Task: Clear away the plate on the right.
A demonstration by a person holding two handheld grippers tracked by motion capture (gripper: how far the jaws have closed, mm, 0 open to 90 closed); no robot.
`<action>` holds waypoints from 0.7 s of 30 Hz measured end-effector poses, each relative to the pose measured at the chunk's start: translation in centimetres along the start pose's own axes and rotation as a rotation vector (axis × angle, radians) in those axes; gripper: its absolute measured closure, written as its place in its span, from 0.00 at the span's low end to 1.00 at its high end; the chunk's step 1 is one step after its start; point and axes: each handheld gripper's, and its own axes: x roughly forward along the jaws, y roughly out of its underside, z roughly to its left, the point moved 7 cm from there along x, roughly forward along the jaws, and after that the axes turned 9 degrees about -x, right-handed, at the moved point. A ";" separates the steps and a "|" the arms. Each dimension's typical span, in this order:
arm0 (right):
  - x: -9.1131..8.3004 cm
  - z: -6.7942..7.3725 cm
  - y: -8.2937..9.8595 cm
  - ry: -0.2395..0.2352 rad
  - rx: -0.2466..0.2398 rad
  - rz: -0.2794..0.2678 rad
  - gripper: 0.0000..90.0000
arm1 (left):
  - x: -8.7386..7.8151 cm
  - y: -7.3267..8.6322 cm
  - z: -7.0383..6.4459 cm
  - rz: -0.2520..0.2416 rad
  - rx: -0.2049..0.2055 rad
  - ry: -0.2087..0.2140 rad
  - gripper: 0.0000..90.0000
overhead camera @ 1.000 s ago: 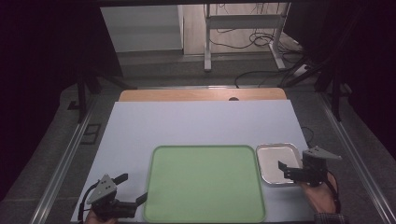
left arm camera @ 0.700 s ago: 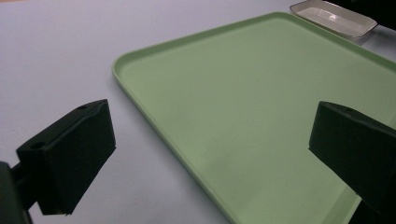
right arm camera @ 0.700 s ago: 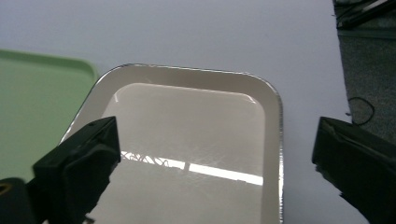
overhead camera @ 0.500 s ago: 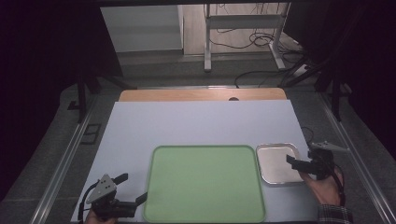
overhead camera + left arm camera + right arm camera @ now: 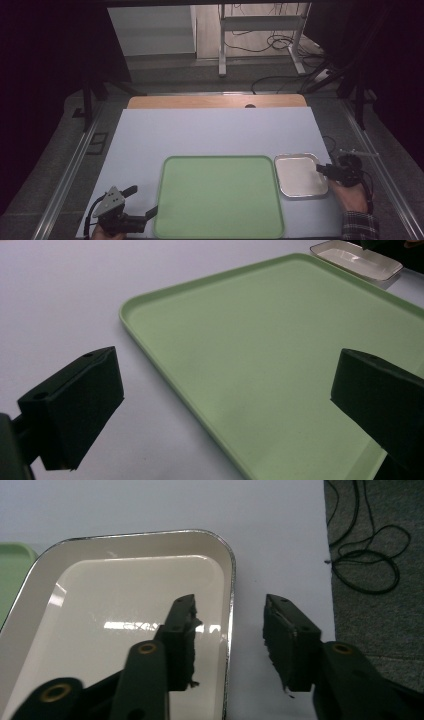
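An empty green tray [image 5: 220,195] lies near the front middle of the white table. Right beside it sits a small, empty metal tray [image 5: 299,175]. My left gripper [image 5: 142,202] is at the green tray's front left edge. In the left gripper view it [image 5: 230,375] is wide open, one jaw over the table, the other over the green tray [image 5: 280,330]. My right gripper [image 5: 324,170] is at the small tray's right rim. It [image 5: 230,605] is open astride that rim, one jaw over the metal tray [image 5: 125,595] and one outside.
White table sheet [image 5: 215,132] stretches bare behind the trays, with a wooden strip [image 5: 215,101] at its far edge. Cables [image 5: 370,555] lie on the grey floor beyond the table's right edge. Metal rails run along both sides.
My right gripper has drawn back to the right, from over the small tray to its right rim, and the hand has turned. The left gripper has stayed put.
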 end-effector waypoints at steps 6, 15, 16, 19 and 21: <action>0.5 -0.1 0.0 -0.033 0.030 0.040 0.81 | 0.0 0.0 0.0 0.001 -0.002 0.000 0.00; 1.0 -0.3 0.2 -0.078 0.096 0.088 0.97 | 0.0 0.0 0.0 0.001 -0.002 0.001 0.00; 1.0 -0.4 0.2 -0.089 0.111 0.083 0.98 | 0.0 0.0 0.0 0.001 -0.002 0.001 0.00; 0.9 -0.6 0.2 -0.122 0.149 0.074 0.99 | 0.0 0.0 0.0 0.001 -0.001 0.001 0.00; 0.8 -0.6 0.2 -0.128 0.159 0.074 0.99 | 0.0 0.0 0.0 0.001 -0.001 0.001 0.00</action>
